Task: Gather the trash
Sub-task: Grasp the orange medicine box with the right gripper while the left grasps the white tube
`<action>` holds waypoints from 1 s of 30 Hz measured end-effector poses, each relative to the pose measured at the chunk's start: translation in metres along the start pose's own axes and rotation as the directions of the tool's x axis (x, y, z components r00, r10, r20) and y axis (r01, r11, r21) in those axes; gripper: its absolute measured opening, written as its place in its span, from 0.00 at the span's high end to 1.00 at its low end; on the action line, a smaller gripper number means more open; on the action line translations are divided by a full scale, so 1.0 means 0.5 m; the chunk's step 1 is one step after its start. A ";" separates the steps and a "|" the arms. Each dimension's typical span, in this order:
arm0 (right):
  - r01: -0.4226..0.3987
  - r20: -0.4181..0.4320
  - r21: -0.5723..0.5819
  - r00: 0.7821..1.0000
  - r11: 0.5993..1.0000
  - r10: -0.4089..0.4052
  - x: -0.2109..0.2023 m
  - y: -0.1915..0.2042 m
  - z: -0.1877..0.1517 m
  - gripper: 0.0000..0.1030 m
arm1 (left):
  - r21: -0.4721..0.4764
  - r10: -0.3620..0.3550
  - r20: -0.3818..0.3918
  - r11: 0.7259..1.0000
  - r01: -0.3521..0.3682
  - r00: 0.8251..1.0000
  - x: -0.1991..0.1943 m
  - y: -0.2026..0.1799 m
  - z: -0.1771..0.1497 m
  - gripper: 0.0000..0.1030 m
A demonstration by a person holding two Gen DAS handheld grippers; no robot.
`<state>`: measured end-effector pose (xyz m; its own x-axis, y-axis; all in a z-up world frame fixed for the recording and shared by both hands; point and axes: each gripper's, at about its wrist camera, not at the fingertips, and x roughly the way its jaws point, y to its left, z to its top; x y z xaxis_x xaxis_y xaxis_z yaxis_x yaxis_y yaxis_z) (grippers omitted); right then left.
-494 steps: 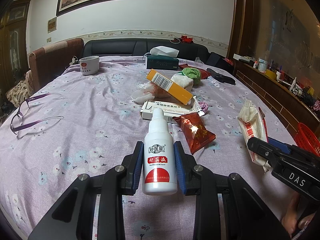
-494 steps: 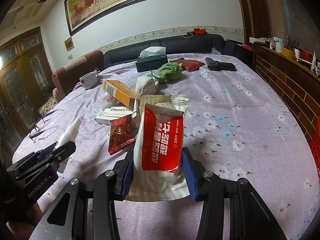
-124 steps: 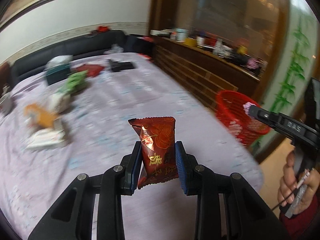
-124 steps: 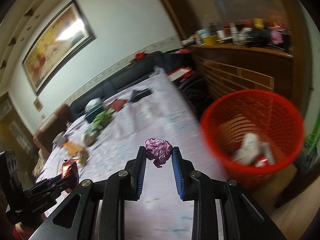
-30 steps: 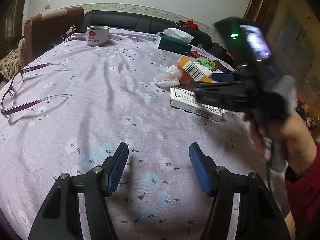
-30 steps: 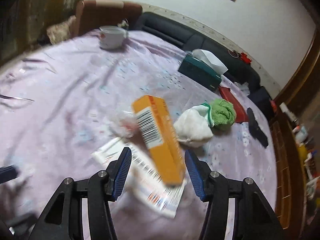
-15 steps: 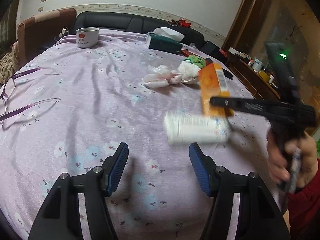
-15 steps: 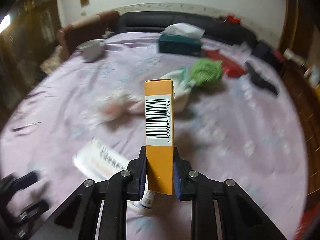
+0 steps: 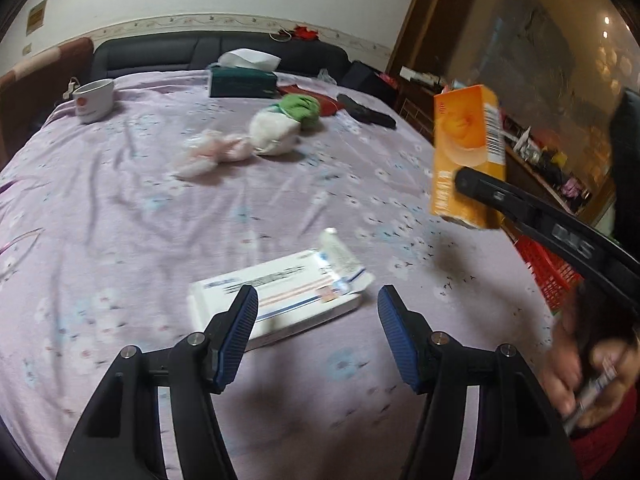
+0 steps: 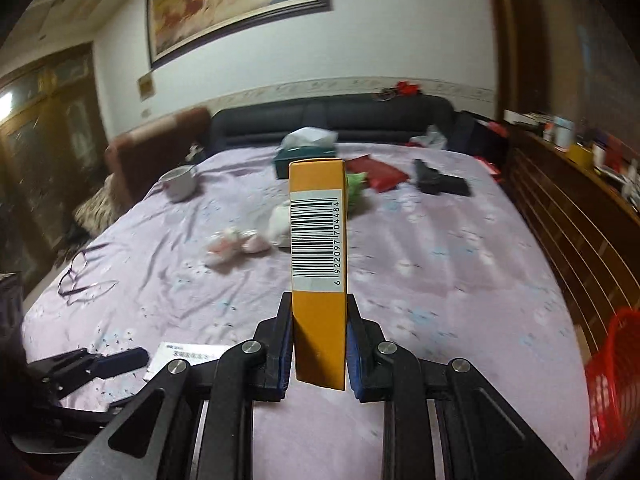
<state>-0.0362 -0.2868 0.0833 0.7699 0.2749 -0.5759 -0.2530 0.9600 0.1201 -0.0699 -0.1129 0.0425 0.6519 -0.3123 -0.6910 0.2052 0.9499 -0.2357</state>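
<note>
My right gripper [image 10: 318, 312] is shut on an orange box [image 10: 318, 256] with a barcode and holds it upright above the table; the box also shows in the left wrist view [image 9: 466, 152]. My left gripper [image 9: 314, 322] is open and empty, just in front of a white medicine box [image 9: 280, 300] with a small tube [image 9: 340, 250] sticking out of it. Crumpled pink-white tissue [image 9: 212, 154] and a white and green cloth bundle [image 9: 286, 128] lie farther back. The red trash basket [image 10: 610, 372] stands off the table's right edge.
The table wears a purple flowered cloth [image 9: 120, 208]. At the back stand a white cup [image 9: 94, 98], a green tissue box [image 9: 242, 82], a red pouch [image 10: 376, 174] and a black object [image 10: 438, 182]. Glasses [image 10: 82, 272] lie at the left. A wooden cabinet [image 10: 580, 208] runs along the right.
The right gripper has lifted the orange box higher and clear of the table. The left gripper has moved up close to the white medicine box, still open.
</note>
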 end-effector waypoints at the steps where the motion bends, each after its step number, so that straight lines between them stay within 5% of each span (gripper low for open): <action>1: 0.006 0.001 0.016 1.000 1.000 -0.006 -0.006 -0.012 -0.005 0.77 | 0.006 0.012 -0.010 1.000 -0.012 1.000 0.011 -0.010 0.003 0.43; 6: 0.002 0.001 0.084 1.000 0.996 -0.002 -0.038 -0.064 -0.031 0.77 | 0.019 0.102 -0.068 0.995 -0.101 0.992 0.084 -0.046 0.026 0.47; 8: -0.002 0.002 0.097 1.000 0.995 0.001 -0.048 -0.080 -0.039 0.77 | 0.050 0.160 -0.072 0.986 -0.156 0.985 0.105 -0.058 0.031 0.56; 10: -0.003 0.003 0.103 1.000 0.995 0.003 -0.051 -0.084 -0.046 0.77 | 0.068 0.188 -0.063 0.981 -0.183 0.980 0.111 -0.064 0.033 0.77; 13: -0.011 0.000 0.118 1.000 0.993 0.011 -0.053 -0.097 -0.059 0.77 | 0.071 0.227 -0.034 0.972 -0.224 0.973 0.105 -0.057 0.031 0.83; 19: -0.041 -0.003 0.143 0.999 0.989 0.041 -0.050 -0.104 -0.083 0.77 | 0.057 0.117 0.023 0.991 -0.118 0.993 0.055 -0.035 0.019 0.85; 30: -0.056 -0.012 0.139 0.998 0.989 0.058 -0.051 -0.086 -0.096 0.77 | 0.121 0.043 0.107 0.991 -0.056 0.993 -0.007 -0.085 0.018 0.94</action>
<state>-0.0732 -0.3377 0.0540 0.7469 0.3295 -0.5776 -0.2116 0.9412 0.2634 -0.0743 -0.1522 0.0614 0.7345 -0.2685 -0.6233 0.2557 0.9602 -0.1123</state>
